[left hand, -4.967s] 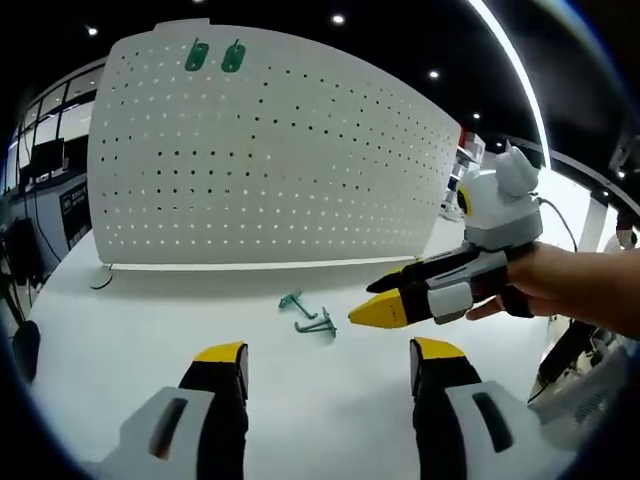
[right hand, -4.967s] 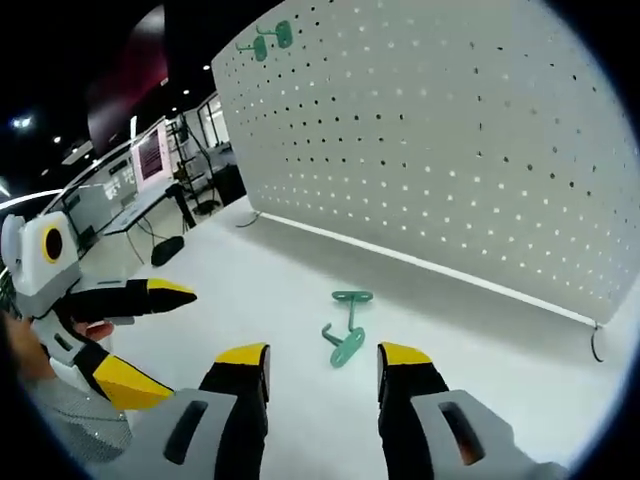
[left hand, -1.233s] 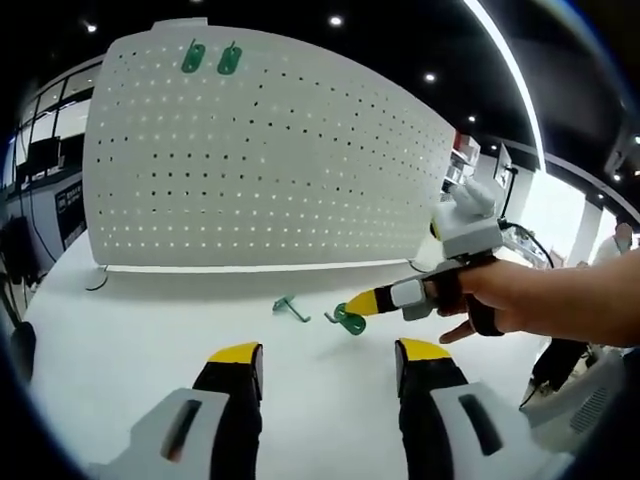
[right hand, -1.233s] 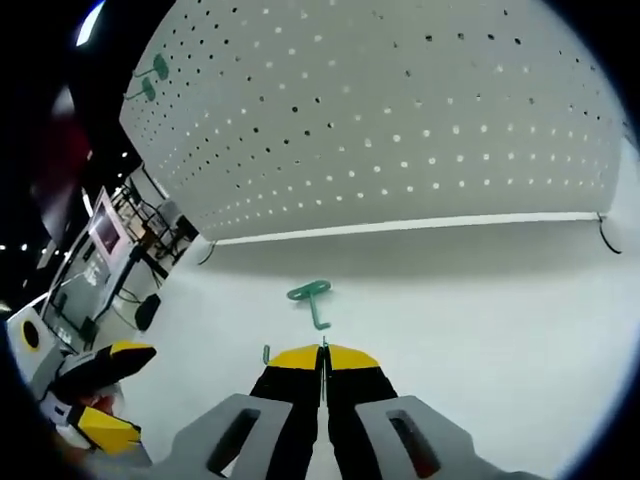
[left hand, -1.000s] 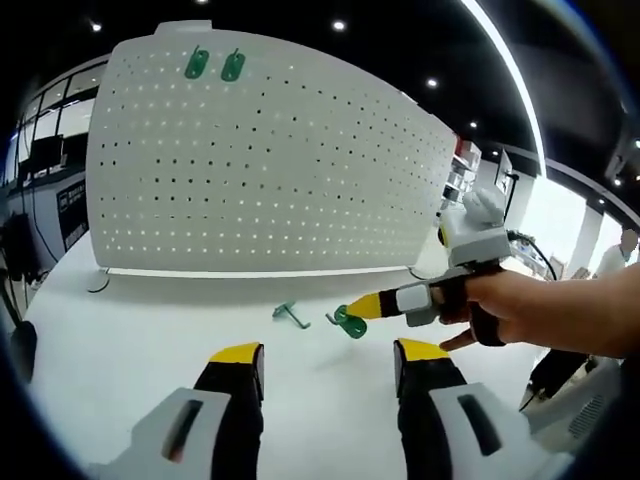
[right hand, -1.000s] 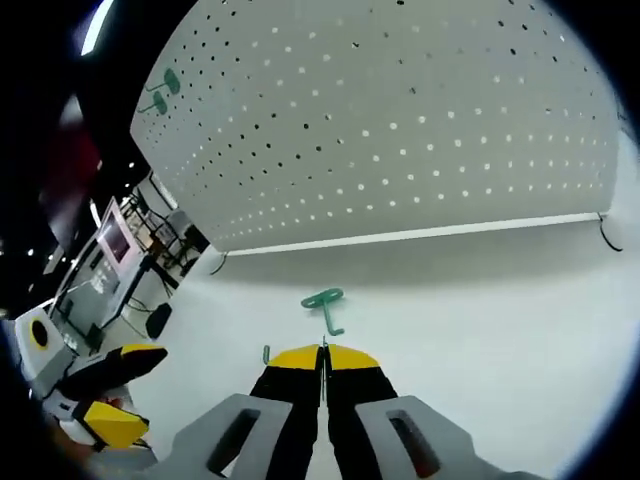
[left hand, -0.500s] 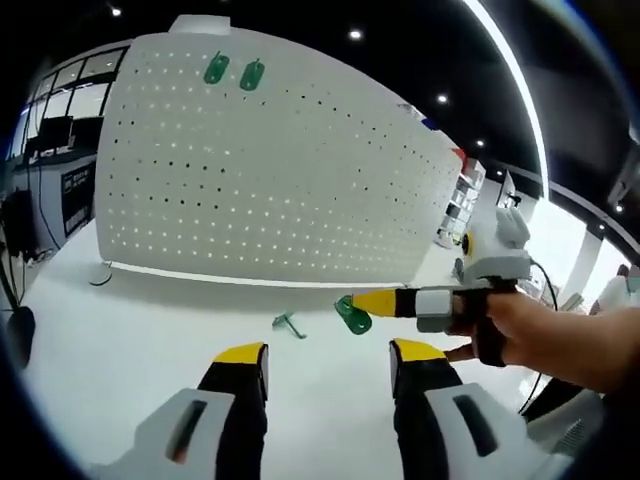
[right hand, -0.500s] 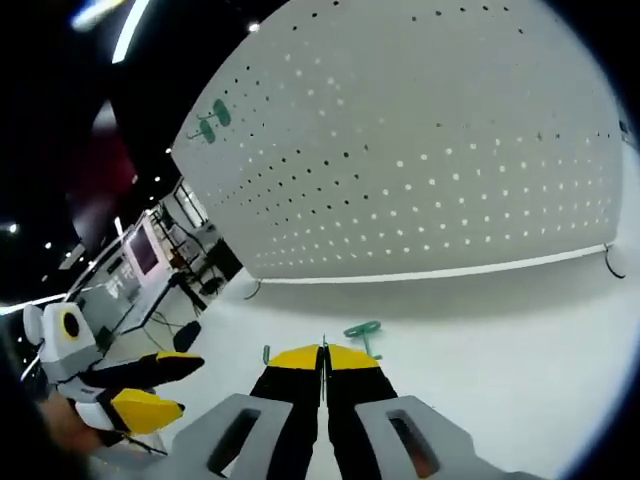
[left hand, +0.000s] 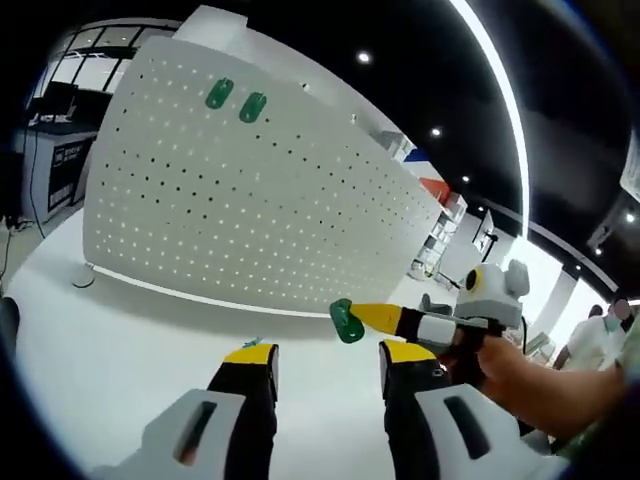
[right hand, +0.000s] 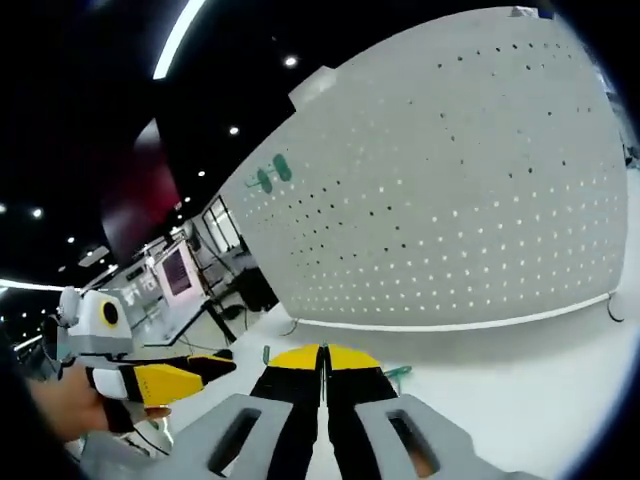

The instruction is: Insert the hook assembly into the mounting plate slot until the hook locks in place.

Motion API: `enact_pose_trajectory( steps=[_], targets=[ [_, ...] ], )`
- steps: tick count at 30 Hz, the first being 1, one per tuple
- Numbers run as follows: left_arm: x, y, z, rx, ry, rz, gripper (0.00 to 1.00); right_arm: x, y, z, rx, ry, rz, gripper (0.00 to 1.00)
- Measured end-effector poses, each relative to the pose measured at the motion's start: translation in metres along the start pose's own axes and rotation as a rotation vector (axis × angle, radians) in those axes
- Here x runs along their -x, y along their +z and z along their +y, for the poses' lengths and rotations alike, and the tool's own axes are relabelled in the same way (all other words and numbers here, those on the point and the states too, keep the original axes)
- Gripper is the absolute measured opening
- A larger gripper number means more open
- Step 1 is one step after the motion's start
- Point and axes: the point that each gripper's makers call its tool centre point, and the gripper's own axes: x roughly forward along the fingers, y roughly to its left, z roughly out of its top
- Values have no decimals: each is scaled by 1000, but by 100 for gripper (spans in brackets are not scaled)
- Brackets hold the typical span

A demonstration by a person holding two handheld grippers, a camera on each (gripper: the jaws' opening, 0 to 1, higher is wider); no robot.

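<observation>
Right gripper (left hand: 362, 316) pinches green hook (left hand: 346, 322) aloft, not yet in pegboard (left hand: 250, 220); left gripper (left hand: 325, 355) spread, idle.

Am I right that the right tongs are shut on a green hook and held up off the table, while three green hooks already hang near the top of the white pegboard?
Not three: the left gripper view shows two green hooks near the top of the white pegboard. The rest stands: the right tongs are shut on a green hook, held up off the table.

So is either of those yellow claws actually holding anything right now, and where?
Yes: the right gripper pinches a green hook near one end, its oval plate sticking out. The left gripper is open, holding nothing.
</observation>
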Motion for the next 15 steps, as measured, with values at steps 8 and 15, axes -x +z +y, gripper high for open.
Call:
enact_pose_trajectory(
  steps=[8, 15],
  targets=[
    [8, 22, -23, 2, -72, -30, 40, 18, 30, 28, 62, 54, -99, 0],
    [14, 42, -42, -25, -109, -66, 39, 30, 49, 49, 122, 81, -156, 0]
  ],
)
